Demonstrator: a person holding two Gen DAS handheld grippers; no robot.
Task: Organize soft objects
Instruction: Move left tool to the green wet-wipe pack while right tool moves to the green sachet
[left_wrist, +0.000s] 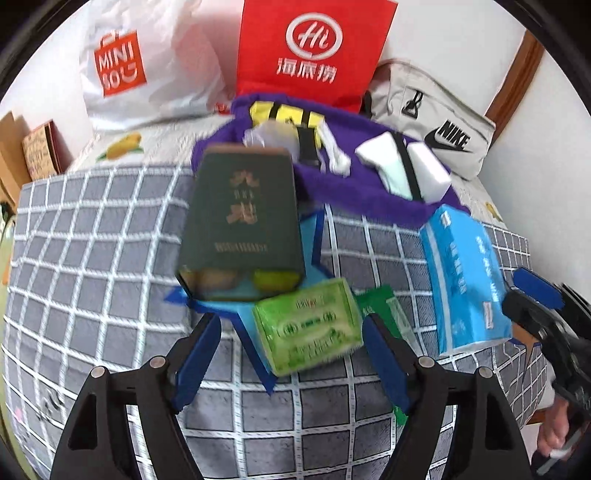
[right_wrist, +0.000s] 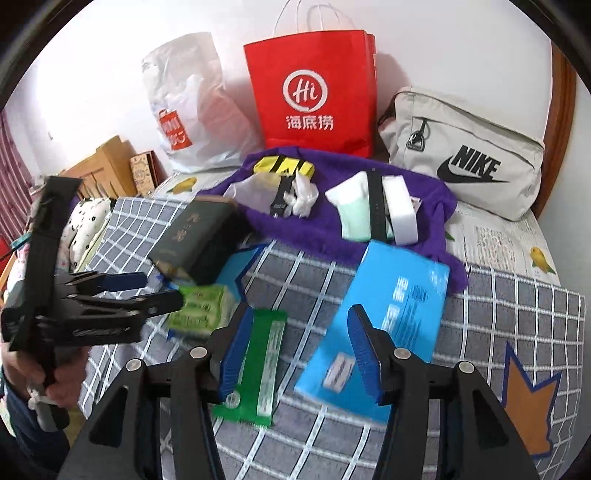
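Fingers (left_wrist: 201, 354) of my left gripper (left_wrist: 291, 354) spread wide, empty, straddling the green tissue pack (left_wrist: 308, 325) on the bed (left_wrist: 92, 258): light, squashy, slick wrap, so I'd pinch its 2 long sides. Right gripper (right_wrist: 301, 350) half-open, nothing pinched, blue tissue pack (right_wrist: 391, 317) beyond.

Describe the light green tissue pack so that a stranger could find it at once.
Start at the grey checked blanket on the bed. On it lies a blue star-shaped mat that bears a dark green box. The light green tissue pack lies at that box's near end, soft and plastic-wrapped, unlike the flat dark green packet beside it.
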